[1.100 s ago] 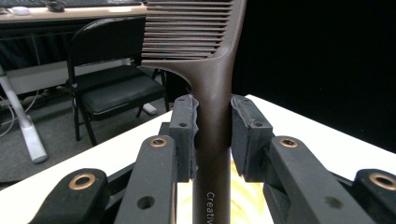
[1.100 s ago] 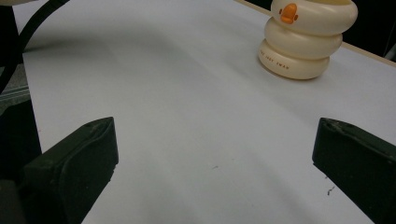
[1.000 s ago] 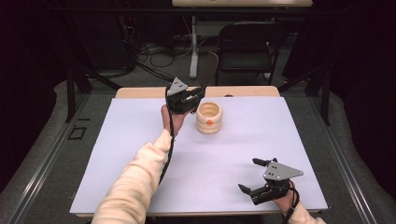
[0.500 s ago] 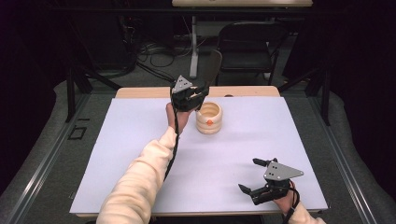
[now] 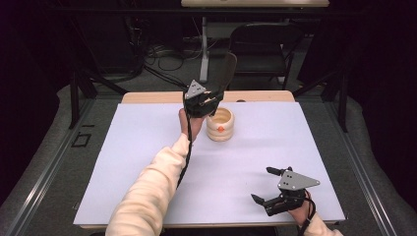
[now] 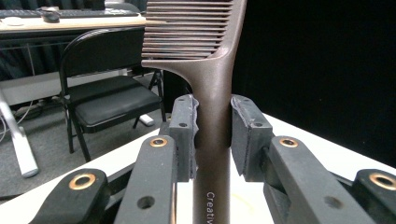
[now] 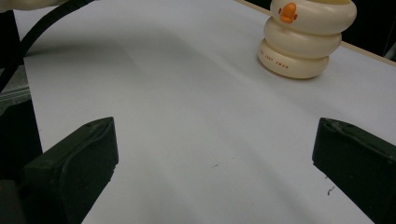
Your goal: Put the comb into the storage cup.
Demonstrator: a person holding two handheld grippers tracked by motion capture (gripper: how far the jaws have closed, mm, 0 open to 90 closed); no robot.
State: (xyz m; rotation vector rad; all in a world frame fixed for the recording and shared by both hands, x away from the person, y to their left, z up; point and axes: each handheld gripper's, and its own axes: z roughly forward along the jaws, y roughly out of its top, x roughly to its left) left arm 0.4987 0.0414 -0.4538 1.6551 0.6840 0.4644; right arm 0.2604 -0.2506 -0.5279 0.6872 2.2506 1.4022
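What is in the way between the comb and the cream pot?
Nothing visible. The left gripper holds the brown comb upright, beside and above the cream pot, with open air between them.

Left gripper (image 5: 209, 101) raised, jaws clamped; right gripper (image 5: 268, 189) low, jaws wide apart.

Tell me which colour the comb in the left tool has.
Dark brown comb, clearest in the left gripper view.

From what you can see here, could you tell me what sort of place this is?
Probably a lab or office workroom set up for recording. A table under a white sheet stands among dark curtains, with a folding chair, loose cables on the floor and a desk with a keyboard behind.
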